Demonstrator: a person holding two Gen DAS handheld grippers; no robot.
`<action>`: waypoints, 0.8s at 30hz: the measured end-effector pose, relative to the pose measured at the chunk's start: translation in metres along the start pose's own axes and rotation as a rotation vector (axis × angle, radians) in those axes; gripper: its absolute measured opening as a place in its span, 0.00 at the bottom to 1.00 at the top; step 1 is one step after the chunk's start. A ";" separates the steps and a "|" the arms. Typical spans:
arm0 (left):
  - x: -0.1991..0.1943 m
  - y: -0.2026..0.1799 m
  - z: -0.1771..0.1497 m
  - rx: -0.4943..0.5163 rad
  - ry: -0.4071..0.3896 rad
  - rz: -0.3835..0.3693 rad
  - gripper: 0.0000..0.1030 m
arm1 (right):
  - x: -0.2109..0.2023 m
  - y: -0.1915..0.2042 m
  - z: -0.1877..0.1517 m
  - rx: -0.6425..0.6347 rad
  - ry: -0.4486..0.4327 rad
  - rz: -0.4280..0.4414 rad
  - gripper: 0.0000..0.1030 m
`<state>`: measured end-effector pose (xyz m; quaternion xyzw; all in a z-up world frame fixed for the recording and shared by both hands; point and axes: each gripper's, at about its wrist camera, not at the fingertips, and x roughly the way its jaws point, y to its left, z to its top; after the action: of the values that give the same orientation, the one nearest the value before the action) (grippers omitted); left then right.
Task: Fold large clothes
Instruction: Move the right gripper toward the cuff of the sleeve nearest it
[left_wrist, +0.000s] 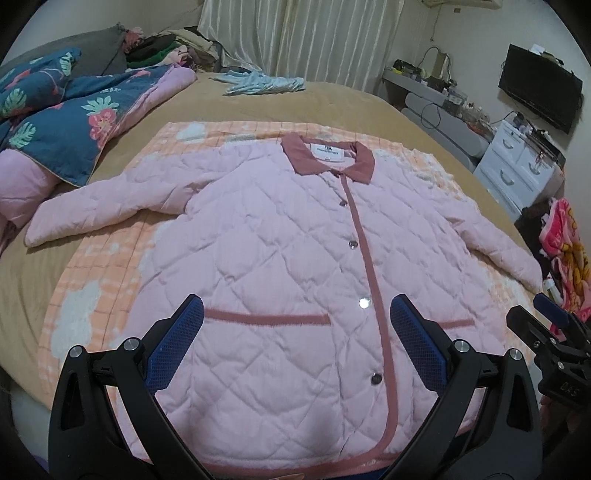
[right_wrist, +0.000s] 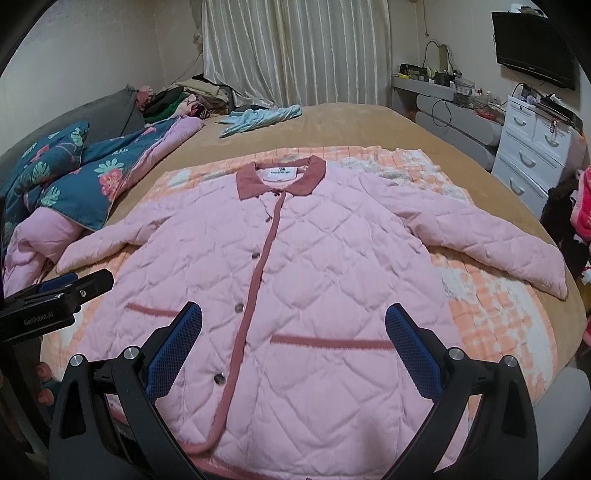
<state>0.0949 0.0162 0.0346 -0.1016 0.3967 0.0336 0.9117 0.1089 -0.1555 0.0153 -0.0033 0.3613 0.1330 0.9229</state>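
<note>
Left gripper (left_wrist: 296, 334) nearest, jaws spread wide and empty, poised over the hem of the pink quilted jacket (left_wrist: 280, 266). Right gripper (right_wrist: 293, 341) likewise agape, holding nothing, hovering above the lower front. Jacket just ahead of both, spread flat, buttoned, sleeves out sideways: probably laid so for a clean first fold. Beneath it an orange checked blanket (right_wrist: 491, 306); beyond, the tan bed (right_wrist: 351, 125).

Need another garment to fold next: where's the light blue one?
The light blue garment lies crumpled at the bed's far end, beyond the pink quilted jacket, near the curtains.
</note>
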 end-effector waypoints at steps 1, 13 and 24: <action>0.002 0.001 0.004 -0.004 0.002 0.002 0.92 | 0.002 0.000 0.004 0.001 -0.004 0.001 0.96; 0.026 -0.006 0.037 -0.019 0.007 -0.018 0.92 | 0.023 -0.024 0.042 0.056 -0.013 -0.007 0.96; 0.053 -0.024 0.067 -0.015 0.026 -0.052 0.92 | 0.038 -0.054 0.073 0.107 -0.042 -0.030 0.96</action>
<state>0.1827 0.0059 0.0439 -0.1190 0.4053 0.0116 0.9063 0.1982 -0.1906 0.0392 0.0435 0.3486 0.0996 0.9310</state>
